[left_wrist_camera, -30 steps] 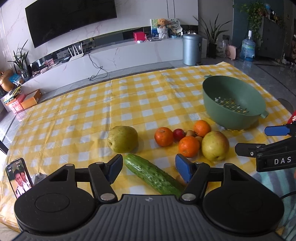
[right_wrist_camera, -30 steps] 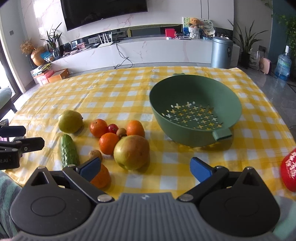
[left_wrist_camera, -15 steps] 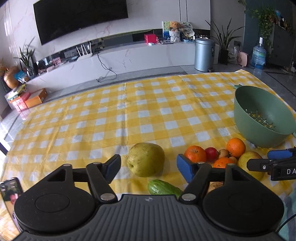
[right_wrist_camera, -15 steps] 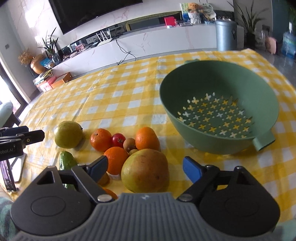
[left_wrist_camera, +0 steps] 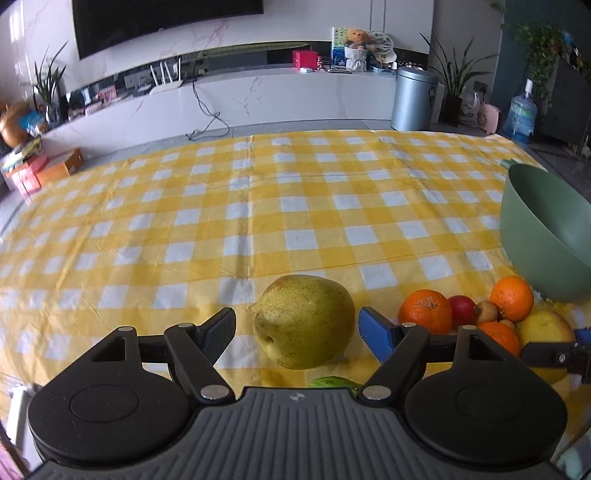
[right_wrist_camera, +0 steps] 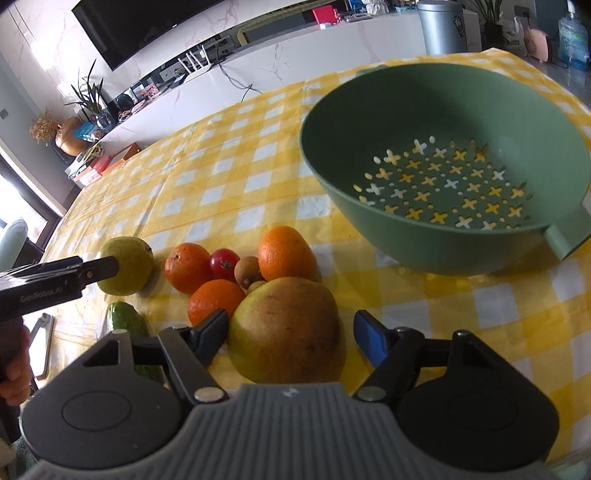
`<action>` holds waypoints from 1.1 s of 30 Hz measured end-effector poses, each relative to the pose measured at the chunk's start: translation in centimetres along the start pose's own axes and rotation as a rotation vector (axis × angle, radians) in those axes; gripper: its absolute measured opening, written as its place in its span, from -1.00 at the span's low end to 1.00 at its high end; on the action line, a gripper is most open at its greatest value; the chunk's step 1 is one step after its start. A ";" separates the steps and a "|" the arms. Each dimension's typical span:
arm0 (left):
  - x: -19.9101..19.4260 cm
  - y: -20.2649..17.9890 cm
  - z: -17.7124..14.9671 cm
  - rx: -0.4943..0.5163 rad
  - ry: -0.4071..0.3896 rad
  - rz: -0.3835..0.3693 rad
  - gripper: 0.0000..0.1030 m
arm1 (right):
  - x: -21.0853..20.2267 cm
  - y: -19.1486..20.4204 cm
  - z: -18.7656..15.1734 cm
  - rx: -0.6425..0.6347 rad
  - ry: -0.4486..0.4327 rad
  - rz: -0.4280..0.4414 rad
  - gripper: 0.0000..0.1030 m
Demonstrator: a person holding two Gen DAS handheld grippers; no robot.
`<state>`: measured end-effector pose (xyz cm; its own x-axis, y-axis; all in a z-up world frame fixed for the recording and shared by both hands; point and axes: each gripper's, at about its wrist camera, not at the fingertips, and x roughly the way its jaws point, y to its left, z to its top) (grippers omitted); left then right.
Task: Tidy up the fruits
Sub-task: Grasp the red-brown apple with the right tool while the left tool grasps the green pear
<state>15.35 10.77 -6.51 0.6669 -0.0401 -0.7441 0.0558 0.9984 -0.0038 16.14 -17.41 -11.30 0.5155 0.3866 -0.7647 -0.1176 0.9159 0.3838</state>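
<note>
The left hand-held gripper, jaws just widening, straddles the pear untouched on the tabletop. The right hand-held gripper, jaws just narrowing, brackets the apple beside the colander, not yet pressing.

A yellow-and-white checked tablecloth is spread across the middle of the view. At 12 o'clock a dark television is mounted above a white marble console. At 1 o'clock a grey bin is seen, and a water bottle at 2 o'clock.
</note>
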 end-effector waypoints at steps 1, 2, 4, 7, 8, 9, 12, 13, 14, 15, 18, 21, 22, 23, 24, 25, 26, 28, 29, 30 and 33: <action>0.1 0.2 0.0 -0.017 0.001 -0.005 0.73 | 0.1 -0.1 0.0 0.004 0.004 0.004 0.37; 0.3 0.4 0.0 -0.029 0.004 -0.006 0.73 | 0.2 -0.1 0.0 0.009 0.007 0.008 0.37; 0.5 0.7 -0.1 -0.045 0.009 -0.007 0.75 | 0.3 -0.3 -0.1 0.020 0.010 0.015 0.37; 0.9 1.2 -0.2 -0.076 0.014 -0.035 0.76 | 0.4 -0.4 -0.1 0.031 0.007 0.025 0.38; 1.1 1.3 -0.3 -0.082 0.016 -0.046 0.76 | 0.4 -0.4 -0.1 0.030 0.005 0.026 0.38; 1.2 1.3 -0.3 -0.085 0.019 -0.052 0.76 | 0.5 -0.4 -0.1 0.030 0.002 0.028 0.38; 1.3 1.5 -0.3 -0.091 0.021 -0.058 0.76 | 0.5 -0.4 -0.1 0.031 -0.001 0.039 0.37; 1.3 1.5 -0.3 -0.095 0.019 -0.057 0.76 | 0.6 -0.4 -0.1 0.031 -0.001 0.041 0.37; 1.4 1.6 -0.3 -0.099 0.020 -0.056 0.75 | 0.6 -0.4 -0.1 0.031 0.000 0.042 0.36; 1.7 1.6 -0.3 -0.102 0.025 -0.053 0.74 | 0.6 -0.4 -0.1 0.031 -0.001 0.043 0.35; 2.2 1.6 -0.3 -0.102 0.041 -0.048 0.62 | 0.6 -0.4 -0.1 0.030 0.000 0.044 0.34; 2.4 1.6 -0.3 -0.103 0.047 -0.060 0.52 | 0.5 -0.5 -0.2 0.035 0.003 0.048 0.29; 2.4 1.6 -0.3 -0.109 0.047 -0.062 0.51 | 0.4 -0.6 -0.3 0.039 0.004 0.049 0.26; 2.4 1.7 -0.4 -0.114 0.046 -0.064 0.51 | 0.4 -0.6 -0.3 0.043 0.005 0.053 0.23; 2.5 1.7 -0.4 -0.117 0.045 -0.065 0.51 | 0.4 -0.7 -0.3 0.045 0.005 0.055 0.23; 2.5 1.7 -0.4 -0.119 0.043 -0.066 0.51 | 0.4 -0.7 -0.3 0.043 0.004 0.054 0.23; 2.4 1.7 -0.4 -0.117 0.042 -0.066 0.51 | 0.4 -0.6 -0.3 0.040 0.003 0.053 0.23; 2.4 1.7 -0.5 -0.111 0.039 -0.063 0.50 | 0.4 -0.6 -0.4 0.037 0.002 0.052 0.22; 2.4 1.6 -0.5 -0.108 0.040 -0.060 0.50 | 0.4 -0.6 -0.4 0.036 0.001 0.052 0.22; 2.3 1.5 -0.5 -0.102 0.037 -0.057 0.50 | 0.4 -0.6 -0.4 0.036 0.000 0.052 0.22; 1.6 1.0 -0.4 -0.077 0.008 -0.038 0.50 | 0.1 -0.6 -0.4 0.034 -0.010 0.051 0.22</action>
<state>16.14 11.76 -8.00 0.6594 -0.0784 -0.7477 0.0236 0.9962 -0.0837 15.91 -17.86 -11.84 0.5178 0.4318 -0.7385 -0.1149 0.8905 0.4402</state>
